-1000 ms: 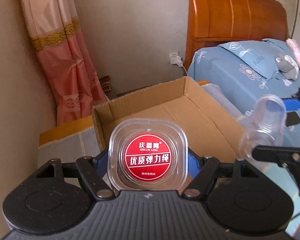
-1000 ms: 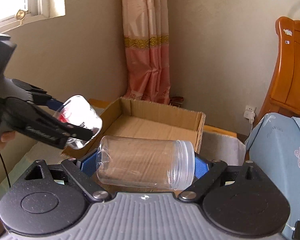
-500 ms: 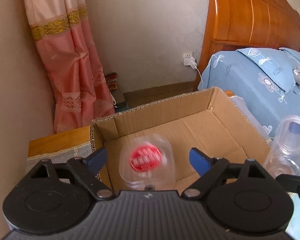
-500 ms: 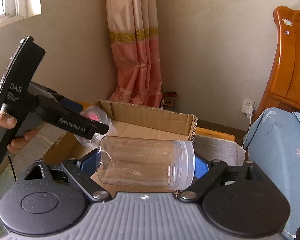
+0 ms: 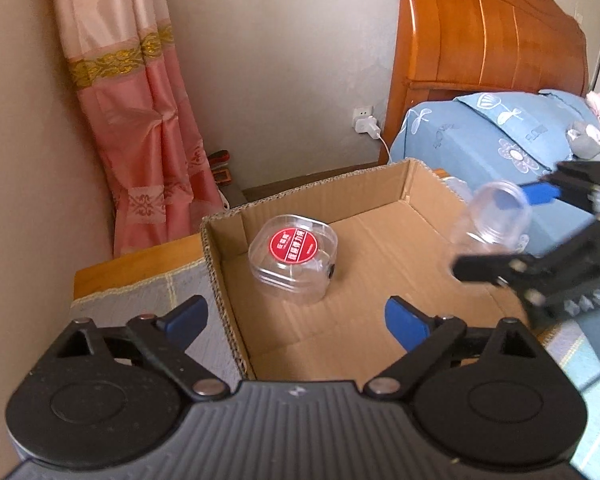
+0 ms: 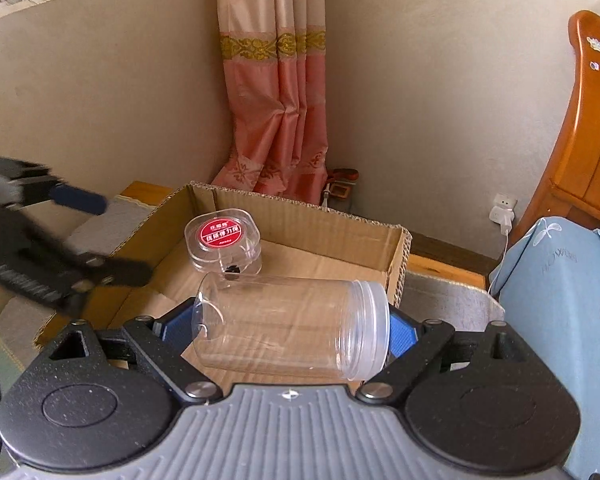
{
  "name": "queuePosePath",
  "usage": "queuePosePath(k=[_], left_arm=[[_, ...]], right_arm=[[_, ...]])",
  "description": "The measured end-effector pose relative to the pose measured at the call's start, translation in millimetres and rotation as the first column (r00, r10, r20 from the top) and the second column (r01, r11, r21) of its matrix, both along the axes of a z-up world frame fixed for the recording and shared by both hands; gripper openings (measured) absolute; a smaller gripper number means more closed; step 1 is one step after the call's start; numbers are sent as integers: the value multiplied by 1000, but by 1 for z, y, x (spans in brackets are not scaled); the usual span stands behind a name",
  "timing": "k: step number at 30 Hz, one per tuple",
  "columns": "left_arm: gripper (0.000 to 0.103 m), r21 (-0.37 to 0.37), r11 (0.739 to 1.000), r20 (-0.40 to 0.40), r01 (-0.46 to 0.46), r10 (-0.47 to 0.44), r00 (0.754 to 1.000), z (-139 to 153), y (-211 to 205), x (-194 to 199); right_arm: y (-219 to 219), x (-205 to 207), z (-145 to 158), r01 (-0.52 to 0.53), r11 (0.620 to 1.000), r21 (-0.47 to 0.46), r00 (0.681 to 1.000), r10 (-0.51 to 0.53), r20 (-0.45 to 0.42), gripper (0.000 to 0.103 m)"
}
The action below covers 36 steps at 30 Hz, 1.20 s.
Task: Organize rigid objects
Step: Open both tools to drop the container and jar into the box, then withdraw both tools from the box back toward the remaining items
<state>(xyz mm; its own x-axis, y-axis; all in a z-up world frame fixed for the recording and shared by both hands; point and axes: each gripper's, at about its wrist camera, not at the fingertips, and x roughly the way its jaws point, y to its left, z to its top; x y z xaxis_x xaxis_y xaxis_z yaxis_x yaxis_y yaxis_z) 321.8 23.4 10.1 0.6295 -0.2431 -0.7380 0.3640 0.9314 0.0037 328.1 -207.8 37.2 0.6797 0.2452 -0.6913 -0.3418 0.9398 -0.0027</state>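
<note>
Left wrist view — left gripper (image 5: 296, 314) spread empty; round case (image 5: 293, 258) sits in the box (image 5: 416, 184). Right gripper (image 6: 290, 326) clamps the jar (image 6: 292, 326) — lower gently beside case, then release.

one open brown cardboard box (image 5: 380, 248) is in view, and inside it sits one clear square plastic case with a round red label (image 5: 293, 258). there is one clear cylindrical plastic jar (image 6: 292, 326), lying sideways, and two black grippers with blue finger pads: the left gripper (image 5: 296, 316) and the right gripper (image 6: 284, 330). around them are one pink curtain with a gold band (image 5: 136, 120), one orange wooden headboard (image 5: 488, 36) and one white wall socket with a plug (image 5: 366, 124).
</note>
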Motion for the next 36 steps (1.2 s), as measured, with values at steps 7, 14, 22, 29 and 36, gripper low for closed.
queuePosePath(k=[7, 14, 22, 29, 36], left_arm=[[96, -8, 1000, 25, -18, 18, 1000, 7, 12, -20], [97, -20, 999, 35, -27, 28, 999, 13, 21, -45], [97, -35, 998, 54, -61, 63, 997, 20, 28, -82], [98, -52, 994, 43, -94, 97, 994, 16, 34, -114], [98, -86, 993, -5, -81, 81, 997, -9, 34, -151]], right_arm=[[9, 23, 0, 32, 999, 0, 999, -32, 22, 102], [13, 8, 7, 47, 999, -21, 998, -47, 35, 103], [14, -43, 26, 38, 999, -10, 998, -37, 59, 103], [16, -102, 27, 19, 1000, 11, 996, -20, 89, 103], [5, -157, -1, 67, 995, 74, 995, -73, 75, 103]])
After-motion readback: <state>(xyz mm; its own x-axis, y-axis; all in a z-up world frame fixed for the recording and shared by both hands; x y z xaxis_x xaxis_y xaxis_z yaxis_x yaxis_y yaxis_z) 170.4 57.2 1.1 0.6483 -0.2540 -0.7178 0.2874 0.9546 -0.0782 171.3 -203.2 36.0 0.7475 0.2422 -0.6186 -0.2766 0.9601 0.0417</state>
